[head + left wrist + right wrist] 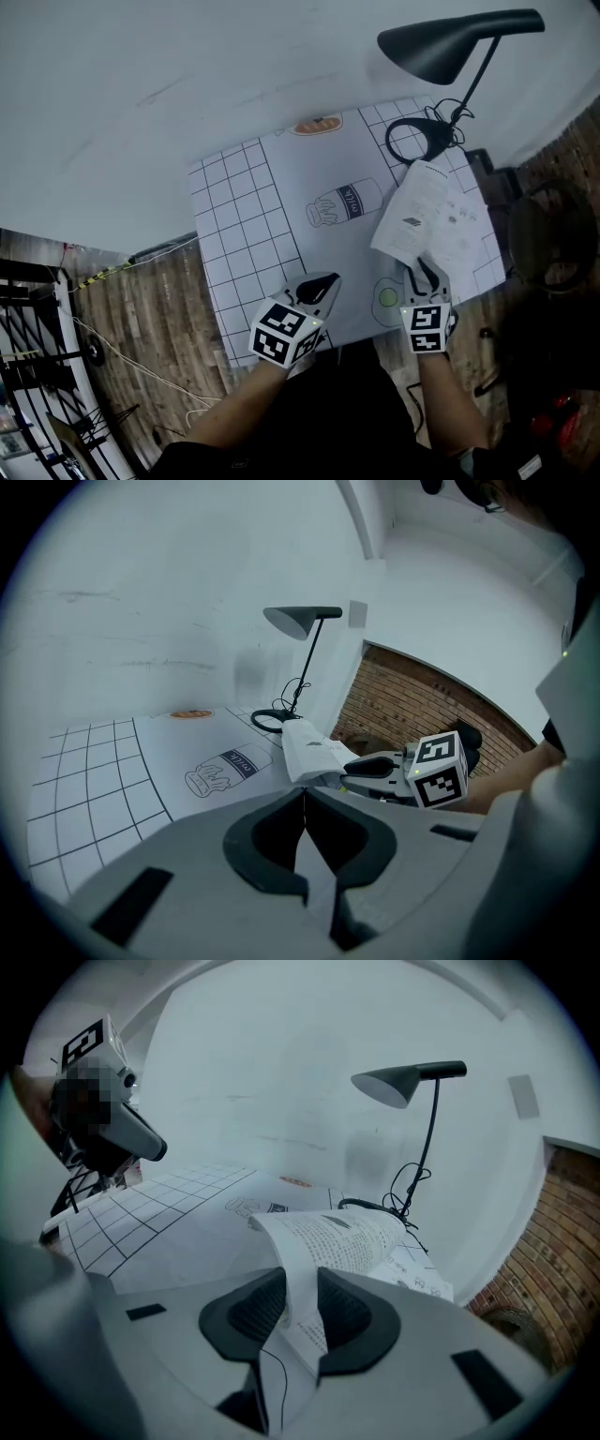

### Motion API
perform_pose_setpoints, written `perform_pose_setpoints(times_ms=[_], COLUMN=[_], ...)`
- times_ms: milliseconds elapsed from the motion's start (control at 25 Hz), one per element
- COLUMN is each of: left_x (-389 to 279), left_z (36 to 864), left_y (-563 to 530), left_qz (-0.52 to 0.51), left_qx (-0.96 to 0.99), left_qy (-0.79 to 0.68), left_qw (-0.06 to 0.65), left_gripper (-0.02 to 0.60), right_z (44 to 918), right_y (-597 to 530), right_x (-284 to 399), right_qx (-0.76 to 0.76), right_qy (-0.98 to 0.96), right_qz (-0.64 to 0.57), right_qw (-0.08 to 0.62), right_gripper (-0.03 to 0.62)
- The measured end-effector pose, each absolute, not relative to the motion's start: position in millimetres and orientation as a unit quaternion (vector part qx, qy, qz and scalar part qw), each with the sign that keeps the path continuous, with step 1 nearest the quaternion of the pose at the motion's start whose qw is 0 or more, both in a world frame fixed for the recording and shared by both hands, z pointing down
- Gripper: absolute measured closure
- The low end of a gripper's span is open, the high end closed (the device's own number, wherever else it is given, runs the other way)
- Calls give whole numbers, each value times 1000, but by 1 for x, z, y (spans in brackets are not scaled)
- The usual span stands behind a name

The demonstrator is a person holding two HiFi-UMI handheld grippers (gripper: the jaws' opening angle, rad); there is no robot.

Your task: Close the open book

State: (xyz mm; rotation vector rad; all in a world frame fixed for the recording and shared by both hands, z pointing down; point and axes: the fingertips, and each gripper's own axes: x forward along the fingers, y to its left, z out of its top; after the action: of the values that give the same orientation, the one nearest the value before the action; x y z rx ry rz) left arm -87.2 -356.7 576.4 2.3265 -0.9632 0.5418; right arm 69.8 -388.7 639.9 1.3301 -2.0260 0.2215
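- The left gripper (319,286) is seen at the lower middle of the head view, above the near edge of the printed mat (272,225). Its jaws are brought together with nothing between them, and no part in the task is being taken by it.
- Just to its right, the right gripper (424,272) is found at the near edge of the book (427,220). In the right gripper view its pads are pressed on one thin printed leaf, so a grip on the paper is judged to be made.
- The book is placed right of centre in the head view, on the right part of the mat. The pinched leaf is raised and curled over, while the pages beneath are spread flat with their print facing up.
- The book is therefore judged to be open still: only the taking hold of the leaf is done. The leaf is yet to be carried across, laid flat on the other half and let go.
- Farther off, at the upper right, a black lamp (459,42) and its coiled cable (417,139) are seen, apart from the book.
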Motion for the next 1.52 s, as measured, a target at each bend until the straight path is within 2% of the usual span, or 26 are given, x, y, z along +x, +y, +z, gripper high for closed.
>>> perform_pose_setpoints(times_ms=[160, 240, 360, 800, 1000, 1520], left_x=[-84, -82, -79, -73, -69, -84], left_z=[575, 575, 574, 579, 570, 535], left_y=[-356, -354, -351, -335, -322, -289], left_qz=[201, 202, 204, 221, 216, 181], left_qx=[871, 873, 875, 880, 886, 899], left_qy=[-350, -344, -337, -318, -311, -315], left_qw=[280, 281, 280, 276, 268, 246], left_gripper=[571, 571, 571, 571, 571, 571], right_z=[632, 628, 627, 631, 630, 575], right_y=[-390, -392, -394, -374, -354, -302], right_x=[86, 95, 114, 144, 161, 151], right_qx=[545, 561, 586, 635, 652, 658], right_qy=[-760, -752, -737, -707, -691, -698], right_qz=[90, 102, 138, 183, 194, 147], right_qw=[342, 330, 306, 250, 245, 240], right_gripper=[487, 436, 402, 436, 444, 454])
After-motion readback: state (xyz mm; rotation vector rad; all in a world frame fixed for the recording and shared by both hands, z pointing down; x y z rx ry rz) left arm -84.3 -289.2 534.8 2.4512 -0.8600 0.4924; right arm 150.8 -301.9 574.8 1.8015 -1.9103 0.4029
